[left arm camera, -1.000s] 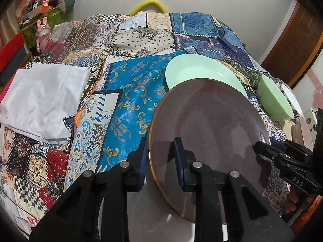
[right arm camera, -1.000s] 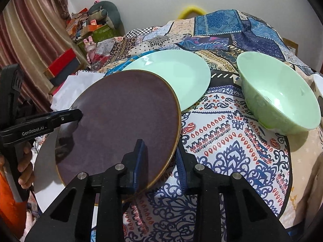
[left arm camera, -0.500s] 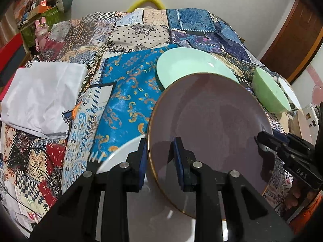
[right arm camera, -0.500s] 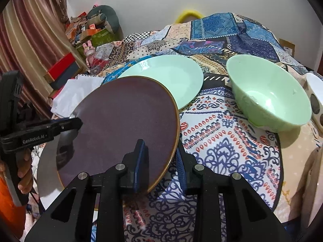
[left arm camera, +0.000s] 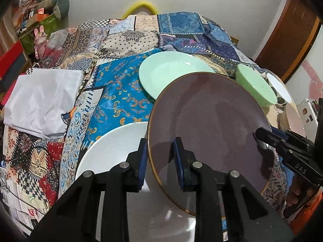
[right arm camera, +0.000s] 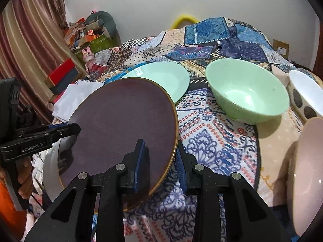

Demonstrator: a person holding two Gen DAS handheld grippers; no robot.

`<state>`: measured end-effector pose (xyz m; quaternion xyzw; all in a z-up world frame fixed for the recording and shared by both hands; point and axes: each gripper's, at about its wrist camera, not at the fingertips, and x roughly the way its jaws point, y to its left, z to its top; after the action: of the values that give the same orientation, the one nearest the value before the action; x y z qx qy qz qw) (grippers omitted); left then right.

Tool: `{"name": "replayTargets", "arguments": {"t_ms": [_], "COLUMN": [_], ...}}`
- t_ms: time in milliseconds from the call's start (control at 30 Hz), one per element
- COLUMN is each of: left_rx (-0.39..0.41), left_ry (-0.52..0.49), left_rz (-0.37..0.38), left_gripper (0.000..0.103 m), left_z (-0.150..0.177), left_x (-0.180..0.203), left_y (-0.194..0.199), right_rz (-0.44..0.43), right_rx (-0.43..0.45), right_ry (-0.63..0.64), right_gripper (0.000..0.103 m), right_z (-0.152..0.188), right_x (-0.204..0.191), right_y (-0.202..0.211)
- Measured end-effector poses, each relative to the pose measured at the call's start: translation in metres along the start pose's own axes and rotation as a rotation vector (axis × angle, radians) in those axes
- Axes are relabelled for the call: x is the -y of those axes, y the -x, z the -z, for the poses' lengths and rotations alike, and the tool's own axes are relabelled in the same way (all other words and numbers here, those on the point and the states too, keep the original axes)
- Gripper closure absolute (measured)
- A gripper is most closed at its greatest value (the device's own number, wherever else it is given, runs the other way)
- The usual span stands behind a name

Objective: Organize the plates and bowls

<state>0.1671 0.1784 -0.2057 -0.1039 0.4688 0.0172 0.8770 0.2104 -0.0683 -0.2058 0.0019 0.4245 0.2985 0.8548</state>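
A: Start with the left wrist view. What has the left gripper (left arm camera: 159,157) got?

B: Its 2 blue pads are clamped on the near left rim of the purple plate (left arm camera: 210,129), a dark plate with a thin gold edge. The plate is tilted and held above a white plate (left arm camera: 113,147) that lies on the patchwork cloth (left arm camera: 113,92). On the far right the right gripper (left arm camera: 262,136) pinches the plate's opposite rim.

A: And beyond it?

B: A mint green plate (left arm camera: 167,70) lies flat on the cloth, partly hidden by the purple plate's far edge. To its right sits a green bowl (left arm camera: 254,86), then a white bowl with dark spots (left arm camera: 279,92). A folded white cloth (left arm camera: 42,100) lies at the left.

A: Now the right wrist view.

B: The right gripper (right arm camera: 160,161) is closed on the purple plate (right arm camera: 125,131) at its near right rim, 1 pad above and 1 below. The left gripper (right arm camera: 75,130), marked GenRobot.AI, grips the far left rim, with a hand (right arm camera: 25,179) on its handle. The mint green plate (right arm camera: 161,76) is just behind, the green bowl (right arm camera: 248,92) to the right, the white bowl with dark spots (right arm camera: 304,98) beside that, and a pale pink dish (right arm camera: 306,171) at the right edge.
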Motion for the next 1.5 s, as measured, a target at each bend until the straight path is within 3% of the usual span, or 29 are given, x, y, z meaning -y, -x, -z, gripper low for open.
{"name": "replayTargets", "arguments": {"t_ms": [700, 1033, 1500], "left_rx": [0.023, -0.024, -0.116], "left_ry": [-0.079, -0.107, -0.122], "left_rz": [0.037, 0.053, 0.055], "left_gripper": [0.078, 0.078, 0.078], "left_z": [0.021, 0.034, 0.041], "left_x": [0.08, 0.111, 0.12], "left_y": [0.04, 0.028, -0.013], "right_rz": [0.051, 0.077, 0.104], "right_rx": [0.061, 0.049, -0.001], "right_ry": [-0.045, -0.088, -0.139], "right_gripper": [0.076, 0.076, 0.076], "right_z": [0.031, 0.05, 0.072], "right_x": [0.033, 0.053, 0.073], "right_y": [0.065, 0.076, 0.063]}}
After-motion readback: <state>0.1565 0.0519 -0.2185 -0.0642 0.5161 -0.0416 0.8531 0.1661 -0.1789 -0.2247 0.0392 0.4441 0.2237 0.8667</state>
